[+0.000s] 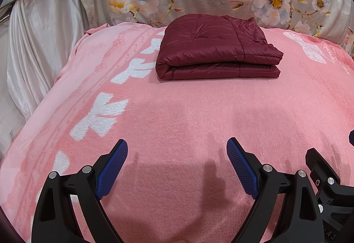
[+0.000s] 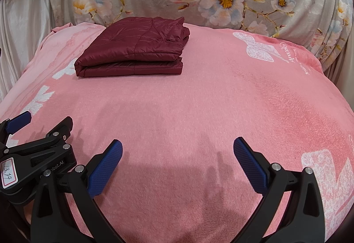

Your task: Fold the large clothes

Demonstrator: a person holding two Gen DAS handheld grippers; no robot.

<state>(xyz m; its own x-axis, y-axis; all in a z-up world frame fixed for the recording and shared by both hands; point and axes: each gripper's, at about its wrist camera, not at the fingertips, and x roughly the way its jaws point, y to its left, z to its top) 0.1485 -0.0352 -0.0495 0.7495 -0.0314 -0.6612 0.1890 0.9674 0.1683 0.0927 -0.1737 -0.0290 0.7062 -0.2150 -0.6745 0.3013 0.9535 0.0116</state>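
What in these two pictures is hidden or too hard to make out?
- Folded maroon jacket: its inner layers, sleeves and underside are tucked out of sight in both views.
- White script on the pink blanket: too small and warped to read.
- Left tool and right tool: the bottom edge cuts off the handles and the hands holding them.
- Handwritten label on the left tool: partly cut off by the right wrist view's edge.

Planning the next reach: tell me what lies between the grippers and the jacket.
Only bare pink blanket lies between the open left gripper, right gripper and the folded jacket; both wrist views show it.
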